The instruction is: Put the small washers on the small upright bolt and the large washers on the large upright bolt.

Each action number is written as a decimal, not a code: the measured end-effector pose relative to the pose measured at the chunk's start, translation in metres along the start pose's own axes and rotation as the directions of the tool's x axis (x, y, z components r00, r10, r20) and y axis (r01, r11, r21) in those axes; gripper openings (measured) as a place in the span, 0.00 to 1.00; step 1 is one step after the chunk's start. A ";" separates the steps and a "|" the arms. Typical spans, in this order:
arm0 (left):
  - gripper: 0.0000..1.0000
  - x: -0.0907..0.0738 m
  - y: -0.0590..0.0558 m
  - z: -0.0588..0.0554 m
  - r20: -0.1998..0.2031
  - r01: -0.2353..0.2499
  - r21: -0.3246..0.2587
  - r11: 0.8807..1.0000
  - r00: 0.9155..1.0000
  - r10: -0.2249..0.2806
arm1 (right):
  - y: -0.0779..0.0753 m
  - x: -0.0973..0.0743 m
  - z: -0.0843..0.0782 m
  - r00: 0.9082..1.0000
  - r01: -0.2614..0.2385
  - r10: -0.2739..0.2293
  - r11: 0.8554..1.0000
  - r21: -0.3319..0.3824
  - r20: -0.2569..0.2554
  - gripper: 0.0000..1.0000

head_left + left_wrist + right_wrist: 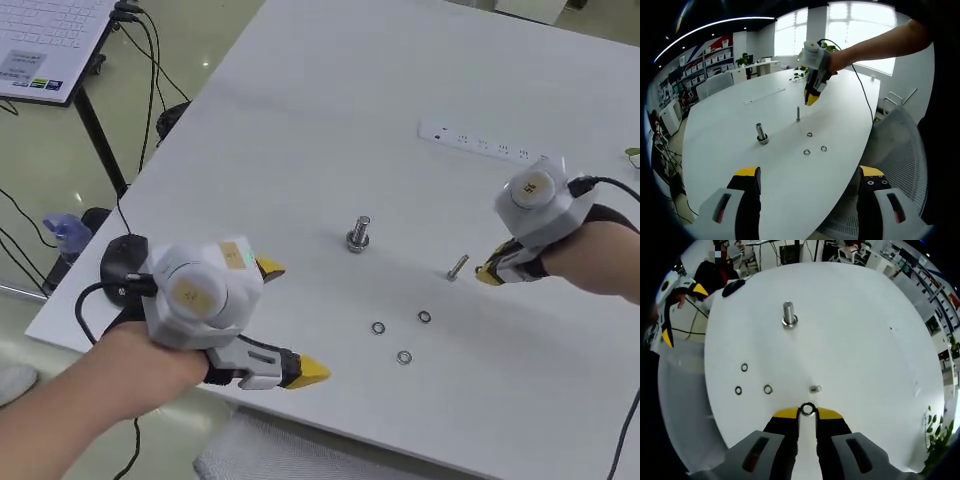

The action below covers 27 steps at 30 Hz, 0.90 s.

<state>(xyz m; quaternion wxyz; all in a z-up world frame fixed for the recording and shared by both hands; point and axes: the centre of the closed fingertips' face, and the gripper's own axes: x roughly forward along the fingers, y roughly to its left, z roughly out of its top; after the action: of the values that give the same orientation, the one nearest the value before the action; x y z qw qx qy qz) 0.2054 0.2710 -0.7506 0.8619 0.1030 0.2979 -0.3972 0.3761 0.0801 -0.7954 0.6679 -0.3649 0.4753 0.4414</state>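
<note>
The large upright bolt (358,234) (761,134) (788,313) stands mid-table, and the small upright bolt (457,267) (798,113) (814,388) stands to its right. Three loose washers (378,328) (404,357) (424,317) lie flat in front of the bolts. My right gripper (490,272) (808,414) is shut on a washer (808,403), held just short of the small bolt and slightly above it. My left gripper (292,320) (809,172) hovers open near the table's front edge with nothing between its fingers.
A white power strip (480,145) lies at the back right of the white table (300,120). A laptop (50,40) on a stand, cables and a black device (122,268) sit off the table's left side. A mesh chair (900,145) stands by the near edge.
</note>
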 end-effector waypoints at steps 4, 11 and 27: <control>0.80 0.001 0.001 -0.003 -0.009 -0.005 0.001 1.000 1.000 0.005 | -0.007 0.000 0.008 1.000 0.001 -0.001 1.000 -0.008 0.012 0.12; 0.85 0.004 0.005 -0.008 -0.023 -0.017 0.015 1.000 1.000 0.018 | -0.015 0.013 0.016 1.000 -0.006 0.006 0.999 -0.036 0.005 0.12; 0.98 0.009 0.009 -0.012 -0.026 -0.024 -0.019 1.000 0.999 0.024 | -0.013 0.022 0.019 0.999 -0.028 0.027 0.998 -0.062 -0.018 0.12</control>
<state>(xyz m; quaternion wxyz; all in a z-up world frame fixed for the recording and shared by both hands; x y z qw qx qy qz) 0.2116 0.2769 -0.7658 0.8636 0.1034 0.3118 -0.3825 0.3982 0.0982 -0.8099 0.6461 -0.3827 0.4722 0.4617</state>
